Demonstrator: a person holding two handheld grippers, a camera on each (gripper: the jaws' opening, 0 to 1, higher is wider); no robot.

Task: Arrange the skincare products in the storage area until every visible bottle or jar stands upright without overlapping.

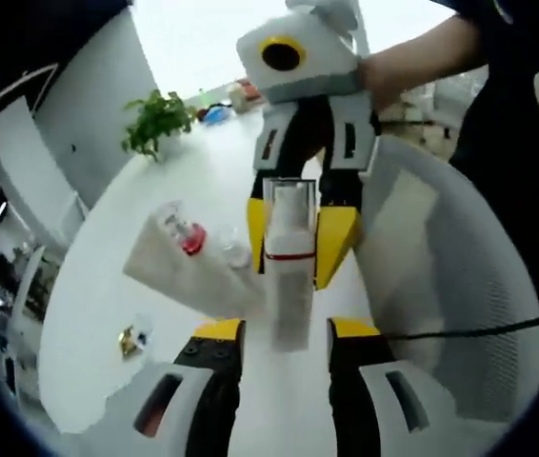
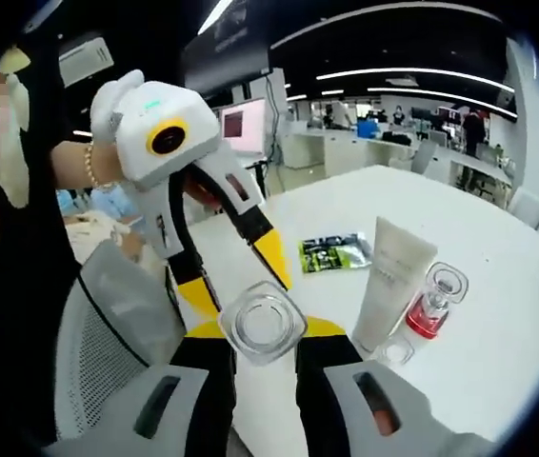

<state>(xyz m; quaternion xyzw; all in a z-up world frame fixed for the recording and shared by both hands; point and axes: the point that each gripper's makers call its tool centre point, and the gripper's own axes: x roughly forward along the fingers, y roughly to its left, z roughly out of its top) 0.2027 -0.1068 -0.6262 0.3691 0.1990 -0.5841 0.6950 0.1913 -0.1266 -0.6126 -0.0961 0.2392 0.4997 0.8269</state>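
Note:
A white pump bottle [image 1: 289,276] with a red band and a clear cap [image 2: 262,324] hangs in the air between both grippers. My right gripper [image 2: 262,331] is shut on its upper part; from the left gripper view its yellow fingertips [image 1: 336,238] press against both sides. My left gripper [image 1: 287,328] stands open around the bottle's base, with a gap on each side. On the table beyond are a white tube [image 2: 393,276] [image 1: 189,276], a small bottle with a red collar [image 2: 429,307] [image 1: 188,235] and a little clear cap [image 2: 393,351].
The round white table [image 2: 508,362] [image 1: 98,305] also carries a green packet [image 2: 334,252] and a small wrapper [image 1: 133,338]. A potted plant [image 1: 158,119] stands at its far edge. A white mesh chair [image 1: 460,286] [image 2: 108,333] sits under the grippers. Gloved hands [image 2: 117,95] hold them.

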